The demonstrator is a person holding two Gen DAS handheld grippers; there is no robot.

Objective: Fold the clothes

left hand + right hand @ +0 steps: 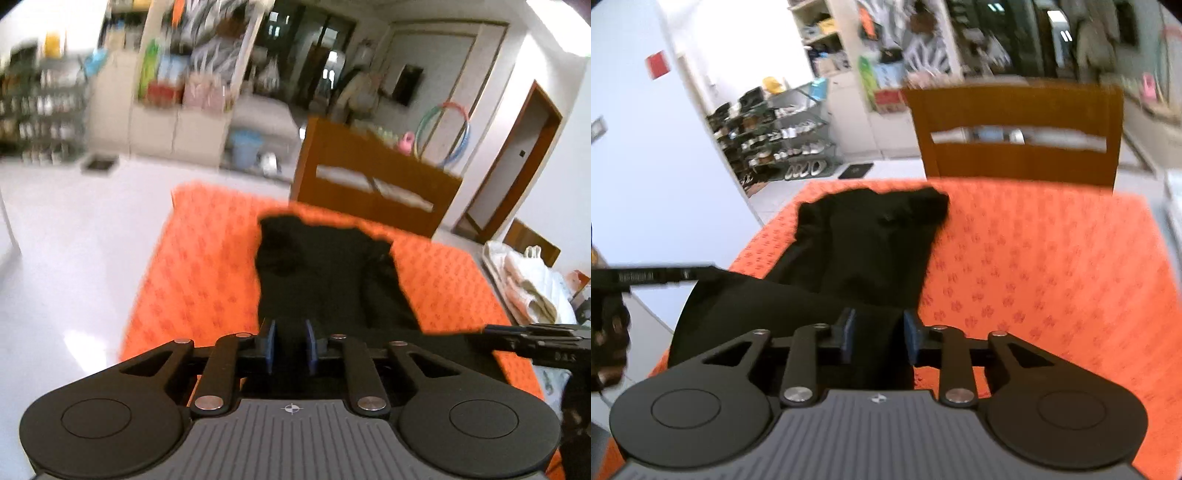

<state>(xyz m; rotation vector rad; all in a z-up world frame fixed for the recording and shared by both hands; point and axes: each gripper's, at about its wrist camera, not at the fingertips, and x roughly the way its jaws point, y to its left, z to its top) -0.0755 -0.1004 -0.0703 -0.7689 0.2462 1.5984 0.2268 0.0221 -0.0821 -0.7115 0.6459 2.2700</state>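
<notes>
On the orange patterned tablecloth [1052, 266] lies the black garment [871, 240], stretching away toward a wooden chair [1015, 122]; the left gripper [290, 345] pinches its near edge between narrowly set jaws; the right gripper [879, 332], jaws somewhat wider, grips the same near edge.

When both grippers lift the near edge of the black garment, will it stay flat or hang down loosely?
The black garment will probably sag between the grippers: it already lies in soft folds and wrinkles. It looks thin, so likely light. It may drag across the orange tablecloth rather than slide off, since the far end lies bunched there.
</notes>
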